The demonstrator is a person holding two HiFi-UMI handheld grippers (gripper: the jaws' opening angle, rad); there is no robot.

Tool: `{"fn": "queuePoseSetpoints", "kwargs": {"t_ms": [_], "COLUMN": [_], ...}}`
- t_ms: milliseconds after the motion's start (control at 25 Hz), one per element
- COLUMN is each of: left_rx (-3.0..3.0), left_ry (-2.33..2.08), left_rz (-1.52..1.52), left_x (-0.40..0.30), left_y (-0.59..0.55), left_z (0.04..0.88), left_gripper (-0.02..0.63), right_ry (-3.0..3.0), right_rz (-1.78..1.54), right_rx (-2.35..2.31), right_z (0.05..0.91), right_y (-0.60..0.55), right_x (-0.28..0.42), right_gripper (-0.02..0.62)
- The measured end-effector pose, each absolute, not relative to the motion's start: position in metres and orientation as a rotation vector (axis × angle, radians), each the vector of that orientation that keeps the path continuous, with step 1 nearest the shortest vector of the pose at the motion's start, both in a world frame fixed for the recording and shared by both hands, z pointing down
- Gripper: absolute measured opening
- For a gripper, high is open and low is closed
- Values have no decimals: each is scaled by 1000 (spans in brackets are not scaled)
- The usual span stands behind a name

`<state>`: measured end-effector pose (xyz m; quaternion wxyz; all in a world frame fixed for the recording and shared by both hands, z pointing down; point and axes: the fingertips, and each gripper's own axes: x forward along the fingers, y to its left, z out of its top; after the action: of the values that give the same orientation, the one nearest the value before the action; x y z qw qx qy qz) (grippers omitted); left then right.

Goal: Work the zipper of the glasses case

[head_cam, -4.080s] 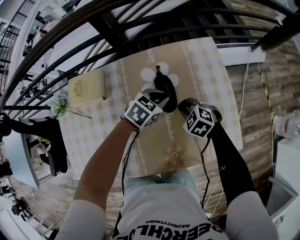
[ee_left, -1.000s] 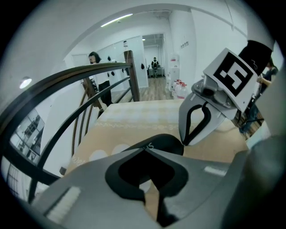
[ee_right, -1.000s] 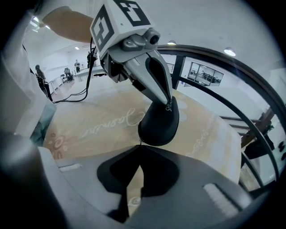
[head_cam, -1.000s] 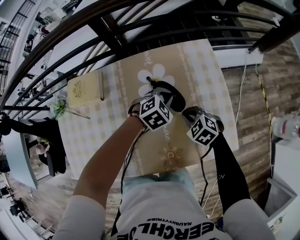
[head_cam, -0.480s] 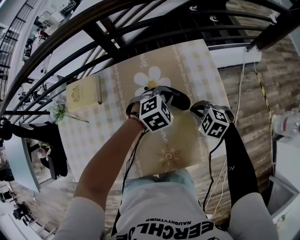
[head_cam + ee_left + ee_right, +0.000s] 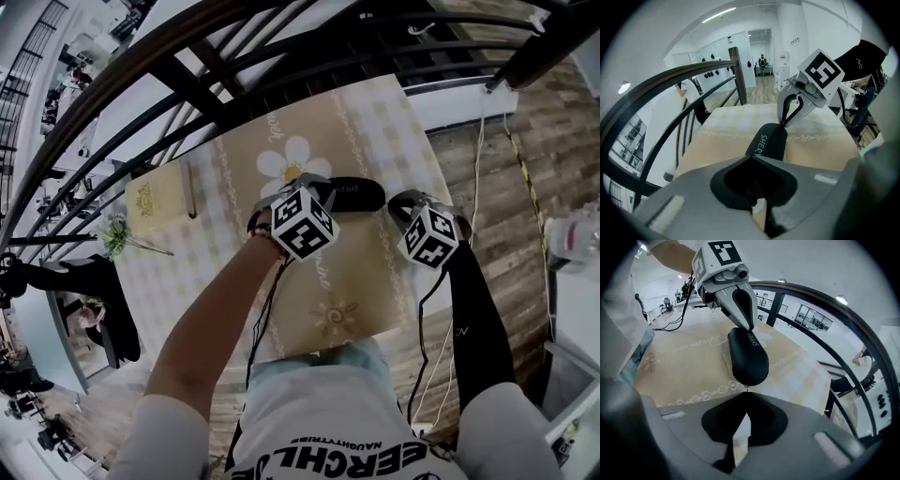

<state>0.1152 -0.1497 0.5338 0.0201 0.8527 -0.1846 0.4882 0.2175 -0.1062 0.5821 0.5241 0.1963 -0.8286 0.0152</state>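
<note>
The black glasses case point(image 6: 353, 194) lies crosswise on the tablecloth, stretched between my two grippers. My left gripper point(image 6: 312, 190) is shut on the case's left end. In the left gripper view the case point(image 6: 768, 140) runs straight out from the closed jaw tips point(image 6: 751, 157) toward the right gripper point(image 6: 790, 112). My right gripper point(image 6: 395, 202) sits at the case's right end. In the right gripper view its tips point(image 6: 746, 393) are shut on the small zipper pull point(image 6: 746, 386) hanging off the case's rounded end point(image 6: 747, 359). The left gripper point(image 6: 743, 310) pinches the far end.
The table point(image 6: 370, 281) wears a beige checked cloth with a daisy print point(image 6: 292, 157). A cream book point(image 6: 157, 197) and a green sprig point(image 6: 117, 234) lie at the left. A black railing point(image 6: 234, 66) runs along the far side. Wood floor point(image 6: 506, 169) lies past the right edge.
The case has swung from a slanted lie to crosswise. My right gripper has moved right and away from me, and the left gripper has shifted a little left.
</note>
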Motion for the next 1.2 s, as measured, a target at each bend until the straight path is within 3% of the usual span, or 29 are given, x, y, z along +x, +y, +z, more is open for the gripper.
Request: {"fn": "queuePoseSetpoints", "kwargs": {"t_ms": [880, 1200], "left_rx": [2645, 2643], "left_ry": [-614, -662], "left_rz": [1410, 1323], "left_x": [115, 112], "left_y": [-150, -150], "left_z": [535, 531], "left_gripper": [100, 104], "right_ry": [-2088, -2035], "right_rz": [264, 310], "right_rx": [605, 896], "right_z": [581, 570], "right_y": [-85, -86], "right_x": [190, 203], "right_gripper": [32, 44]}}
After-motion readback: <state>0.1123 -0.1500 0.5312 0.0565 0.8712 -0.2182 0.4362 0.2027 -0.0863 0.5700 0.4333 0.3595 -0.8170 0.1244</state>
